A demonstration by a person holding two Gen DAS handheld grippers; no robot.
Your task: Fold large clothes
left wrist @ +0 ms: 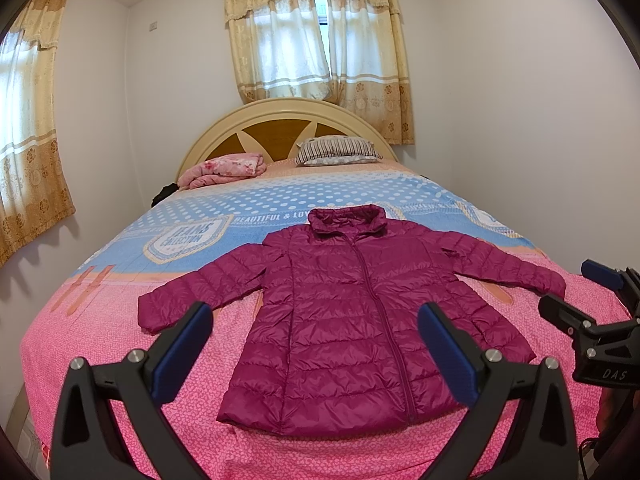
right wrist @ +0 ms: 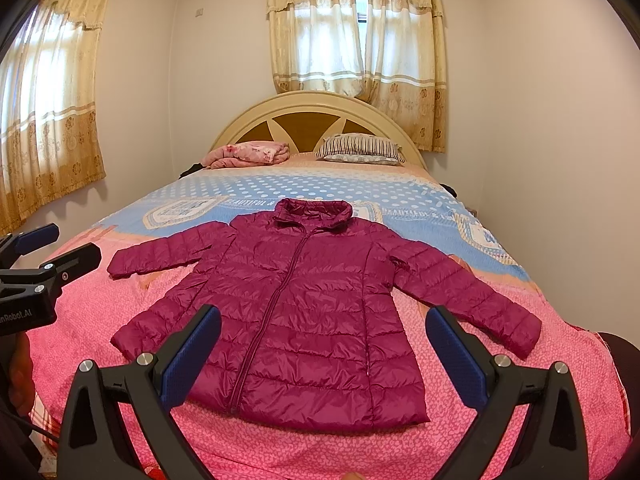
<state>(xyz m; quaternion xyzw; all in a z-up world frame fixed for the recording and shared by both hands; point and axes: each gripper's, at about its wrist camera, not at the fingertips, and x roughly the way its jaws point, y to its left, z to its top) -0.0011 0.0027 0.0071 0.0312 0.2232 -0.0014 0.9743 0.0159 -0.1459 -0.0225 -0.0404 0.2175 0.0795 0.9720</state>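
Left wrist view: left gripper (left wrist: 316, 344) gapes wide, empty, above jacket (left wrist: 344, 320); right gripper (right wrist: 324, 344) likewise.

Two black plastic grippers are showing: the left gripper (left wrist: 314, 344) and right gripper (right wrist: 324, 346) are each carrying angular fingers (left wrist: 188, 344) faced with blue ribbed pads and studded with silver screws. White lettering, "DAS" on the right and "nRobot.AI" on the left, is marking their bodies. A black cable (right wrist: 38, 432) is trailing below.
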